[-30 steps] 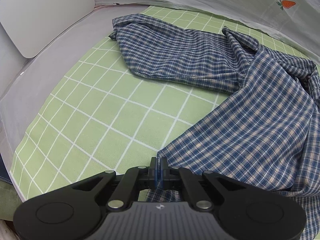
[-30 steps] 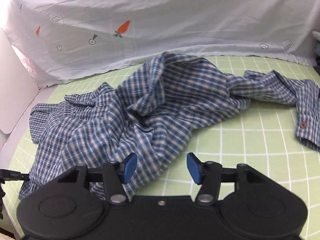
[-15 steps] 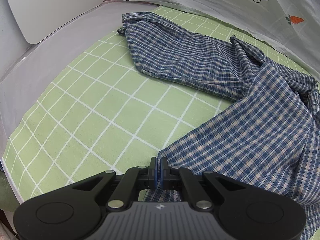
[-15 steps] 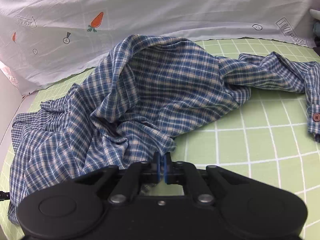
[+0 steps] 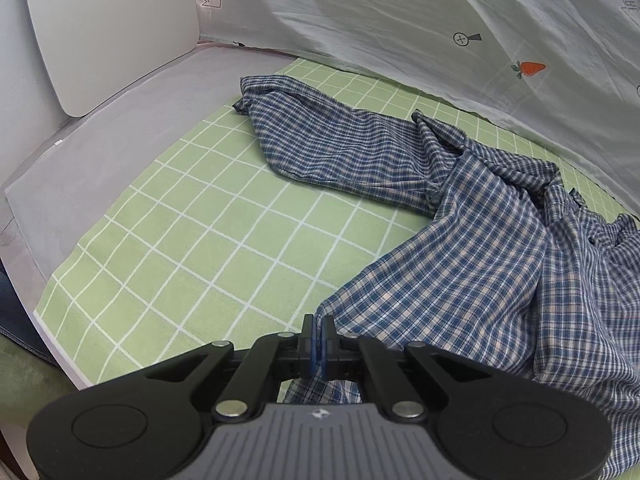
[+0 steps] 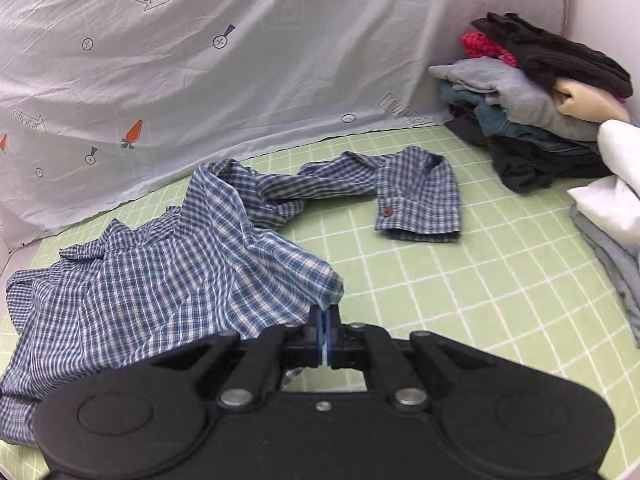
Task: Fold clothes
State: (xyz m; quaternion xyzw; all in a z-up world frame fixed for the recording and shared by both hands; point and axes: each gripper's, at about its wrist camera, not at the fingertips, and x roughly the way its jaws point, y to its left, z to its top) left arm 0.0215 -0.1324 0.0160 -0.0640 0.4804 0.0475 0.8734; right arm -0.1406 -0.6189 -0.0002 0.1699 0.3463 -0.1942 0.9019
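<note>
Left tool (image 5: 319, 344) was clamped on the plaid shirt (image 5: 460, 280) hem; right tool (image 6: 324, 334) pinched another edge (sleeves sprawled far) over the green grid mat (image 5: 192, 248).

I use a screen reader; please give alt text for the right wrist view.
The right gripper pinches an edge of a crumpled plaid shirt on a green grid mat. A clothes pile sits far right.

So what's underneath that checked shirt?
The checked shirt lies on a green grid mat, which shows all round it. Whatever sits beneath its bunched folds is covered.
</note>
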